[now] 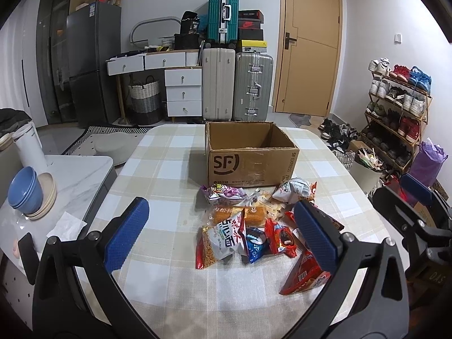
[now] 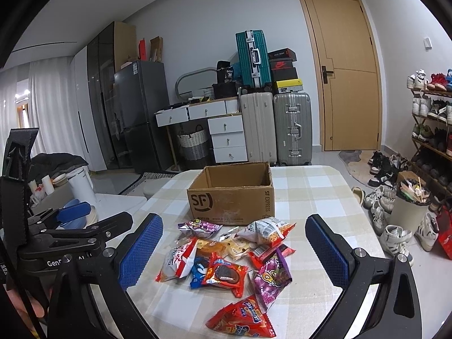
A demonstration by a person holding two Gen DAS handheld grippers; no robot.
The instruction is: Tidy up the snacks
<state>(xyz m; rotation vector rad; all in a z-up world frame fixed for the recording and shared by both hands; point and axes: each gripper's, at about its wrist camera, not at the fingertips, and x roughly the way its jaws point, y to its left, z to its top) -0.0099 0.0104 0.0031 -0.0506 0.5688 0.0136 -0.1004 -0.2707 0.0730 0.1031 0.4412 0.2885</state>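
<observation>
Left wrist view: left gripper [image 1: 223, 234] hovering wide, empty, over snacks [image 1: 254, 226] lying on checked bench [image 1: 169, 169] beside open box [image 1: 248, 155].
Right wrist view: right gripper [image 2: 234, 254] spreading wide, empty, above snacks [image 2: 226, 260]; box [image 2: 231, 195] sitting just behind.

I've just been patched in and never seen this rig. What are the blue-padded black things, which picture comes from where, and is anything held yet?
They are two hand-held tongs, one in each of a person's hands, each carrying a camera that looks along its fingers. In the left-wrist picture the left tongs stand open and empty; the black shape at that picture's right edge is the other tool. In the right-wrist picture the right tongs are also open and empty. On the checked tablecloth lies a pile of snack packets, loose. Behind the pile stands an open cardboard box; no snack shows inside it. Nothing is held yet.
</observation>
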